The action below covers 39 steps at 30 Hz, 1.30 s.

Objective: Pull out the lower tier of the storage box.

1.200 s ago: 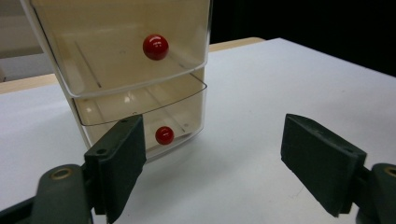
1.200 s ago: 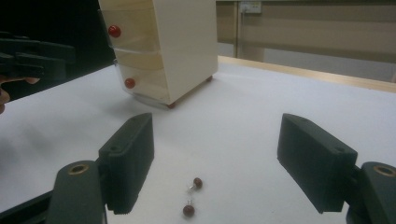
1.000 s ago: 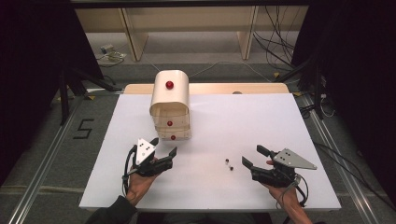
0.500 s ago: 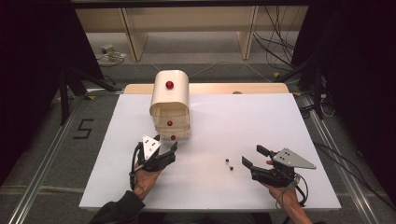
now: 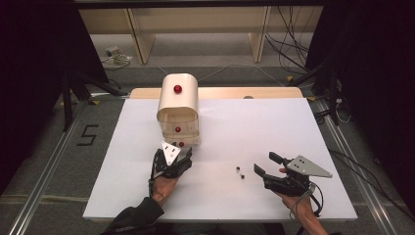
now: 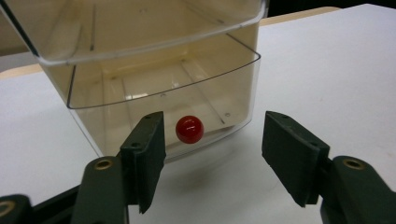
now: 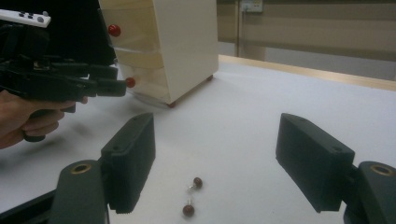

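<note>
Two small beads (image 5: 240, 172) lie right of the drawer unit (image 5: 178, 108).

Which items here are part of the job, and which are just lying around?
In the job:
- left gripper, jaws just been closing, knob between them, not yet gripped
- red knob on the bottom drawer
- drawer unit

Lying about:
- two small dark beads
- right gripper, open, idle

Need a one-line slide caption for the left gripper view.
Left gripper, open and just closing, lines up on the red knob of the clear bottom drawer.
</note>
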### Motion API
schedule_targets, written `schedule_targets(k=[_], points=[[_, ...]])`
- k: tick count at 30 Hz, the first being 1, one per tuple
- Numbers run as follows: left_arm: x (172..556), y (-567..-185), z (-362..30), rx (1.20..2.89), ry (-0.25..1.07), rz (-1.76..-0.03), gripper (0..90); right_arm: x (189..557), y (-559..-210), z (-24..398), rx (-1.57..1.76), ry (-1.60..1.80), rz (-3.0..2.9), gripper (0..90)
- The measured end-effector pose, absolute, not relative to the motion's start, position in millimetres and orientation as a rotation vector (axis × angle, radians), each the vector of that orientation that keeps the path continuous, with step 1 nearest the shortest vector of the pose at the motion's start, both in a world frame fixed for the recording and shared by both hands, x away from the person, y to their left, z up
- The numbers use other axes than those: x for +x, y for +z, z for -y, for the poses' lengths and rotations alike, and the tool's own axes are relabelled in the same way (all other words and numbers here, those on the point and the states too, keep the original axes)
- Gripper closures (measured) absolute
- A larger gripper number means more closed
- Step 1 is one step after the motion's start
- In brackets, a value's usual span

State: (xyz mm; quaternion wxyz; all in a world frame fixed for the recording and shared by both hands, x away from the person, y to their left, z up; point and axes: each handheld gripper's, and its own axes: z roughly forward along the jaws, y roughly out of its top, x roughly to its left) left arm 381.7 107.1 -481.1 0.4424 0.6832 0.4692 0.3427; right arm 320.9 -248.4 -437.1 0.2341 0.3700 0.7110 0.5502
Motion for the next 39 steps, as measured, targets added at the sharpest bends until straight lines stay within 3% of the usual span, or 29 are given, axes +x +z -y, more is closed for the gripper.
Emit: schedule_targets(k=[17,39], points=[[389,-485,-98,1.673,0.886,-1.249,56.2,321,-437,248,1.013,1.517,-1.957,29.7],[396,-488,-97,1.673,0.933,-1.306,70.8,322,-436,249,1.016,1.525,-1.955,30.5]])
